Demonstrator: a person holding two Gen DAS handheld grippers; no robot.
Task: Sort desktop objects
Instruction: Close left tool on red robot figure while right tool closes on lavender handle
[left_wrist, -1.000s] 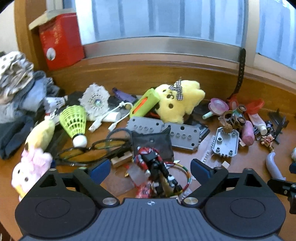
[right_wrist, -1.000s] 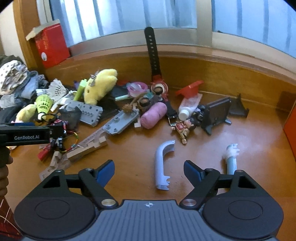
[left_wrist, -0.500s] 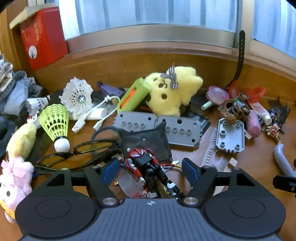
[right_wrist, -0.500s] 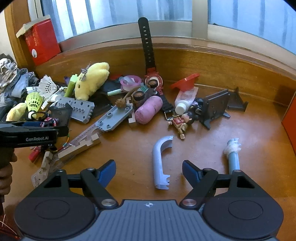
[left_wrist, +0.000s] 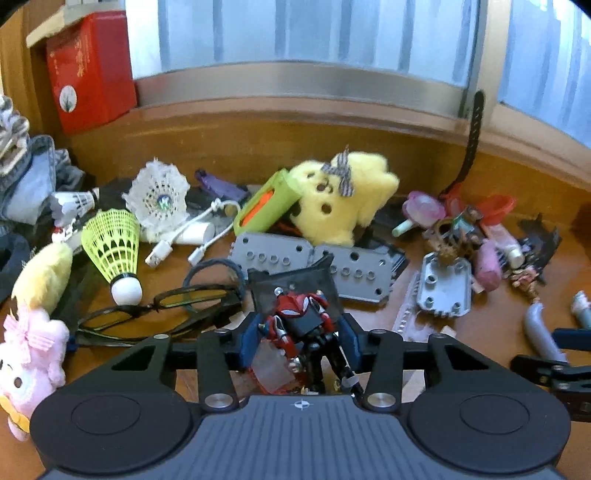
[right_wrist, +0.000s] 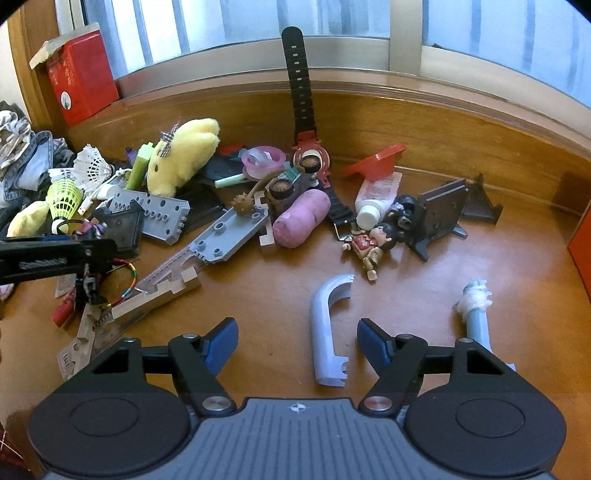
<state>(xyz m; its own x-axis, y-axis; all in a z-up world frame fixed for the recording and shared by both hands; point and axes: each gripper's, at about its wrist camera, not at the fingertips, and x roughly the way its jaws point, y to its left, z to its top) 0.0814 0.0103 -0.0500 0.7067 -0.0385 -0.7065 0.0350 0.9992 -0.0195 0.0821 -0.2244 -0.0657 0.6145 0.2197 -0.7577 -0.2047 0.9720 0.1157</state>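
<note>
While the left gripper (left_wrist: 300, 338) clamps its blue pads on a red-and-black plastic robot figure (left_wrist: 301, 325) amid the desk clutter, a straight, slow lift looks wisest, the right gripper (right_wrist: 296, 345) hovering spread over bare wood.

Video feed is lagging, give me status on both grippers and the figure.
Left gripper shut on red-and-black robot figure. Right gripper open, hovering beside grey curved part. Glasses and striped bangle crowd the figure.

Daylit frosted window (right_wrist: 258, 29) with metal frame above a wooden desktop (right_wrist: 443, 280) and backboard (right_wrist: 461, 136).
</note>
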